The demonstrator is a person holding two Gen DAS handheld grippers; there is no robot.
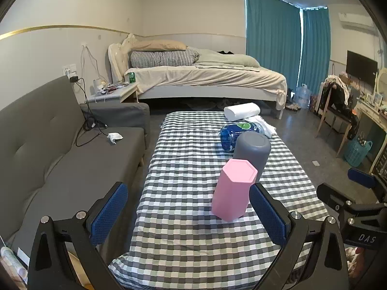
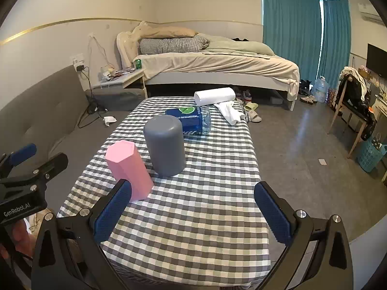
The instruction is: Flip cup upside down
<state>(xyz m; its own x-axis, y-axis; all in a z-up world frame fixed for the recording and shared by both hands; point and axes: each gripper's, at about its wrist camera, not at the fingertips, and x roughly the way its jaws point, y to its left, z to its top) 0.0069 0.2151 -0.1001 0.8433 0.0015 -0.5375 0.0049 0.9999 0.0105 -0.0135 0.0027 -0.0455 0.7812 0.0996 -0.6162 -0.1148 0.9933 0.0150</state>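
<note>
A pink hexagonal cup (image 1: 232,189) stands on the checkered tablecloth (image 1: 183,193) with its closed end up. It also shows in the right wrist view (image 2: 129,170). Behind it a grey round cup (image 1: 251,151) stands closed end up too, seen again in the right wrist view (image 2: 165,145). My left gripper (image 1: 188,212) is open and empty, its right finger close beside the pink cup. My right gripper (image 2: 192,207) is open and empty, in front of both cups, its left finger near the pink cup's base.
A blue-labelled water bottle (image 2: 193,119) lies behind the grey cup, with a white roll (image 2: 214,96) and a cloth at the table's far end. A grey sofa (image 1: 60,149) runs along the left. A bed (image 1: 205,77) stands behind. Bare floor (image 2: 302,145) lies right.
</note>
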